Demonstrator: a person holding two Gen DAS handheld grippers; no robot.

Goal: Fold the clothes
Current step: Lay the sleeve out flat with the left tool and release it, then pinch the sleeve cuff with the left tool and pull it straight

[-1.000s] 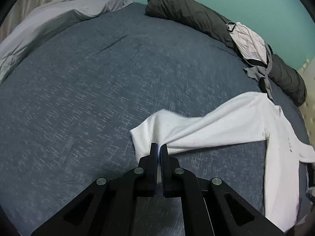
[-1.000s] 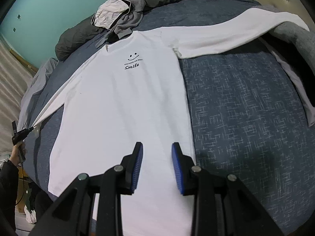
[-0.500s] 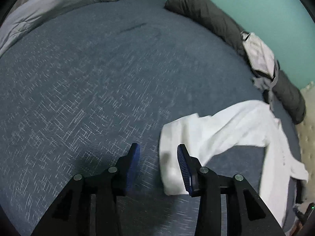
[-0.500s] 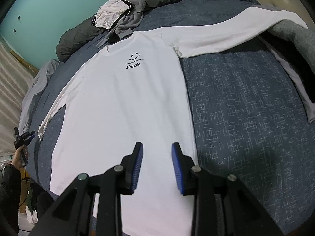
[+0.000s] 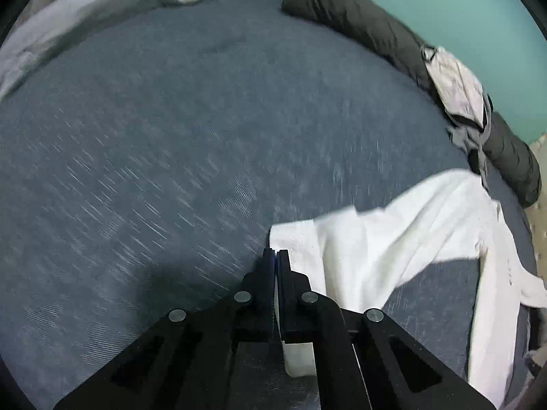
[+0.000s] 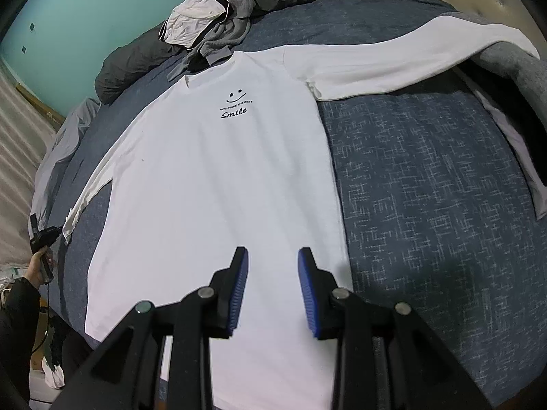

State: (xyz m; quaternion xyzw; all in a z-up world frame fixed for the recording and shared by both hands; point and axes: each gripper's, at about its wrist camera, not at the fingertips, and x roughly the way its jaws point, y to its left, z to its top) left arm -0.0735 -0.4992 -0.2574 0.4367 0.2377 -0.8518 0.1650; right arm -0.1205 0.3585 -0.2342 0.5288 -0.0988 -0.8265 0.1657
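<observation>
The white shirt (image 6: 218, 184) lay face up and flat on the bed (image 6: 427, 188), one sleeve (image 5: 359, 249) reaching out to the left gripper (image 5: 275, 256), whose fingers were pressed together on the cuff's very edge. The right gripper (image 6: 272, 266) hung over the hem with its fingers apart and nothing between them. With so thin a bite, the cuff could slip free when the sleeve is carried over, and a hard pull might drag the unpinned body and wrinkle it.

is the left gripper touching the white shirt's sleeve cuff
Touching. In the left wrist view the left gripper is shut with the sleeve cuff of the white shirt pinched between its fingers, white fabric showing below them.
</observation>
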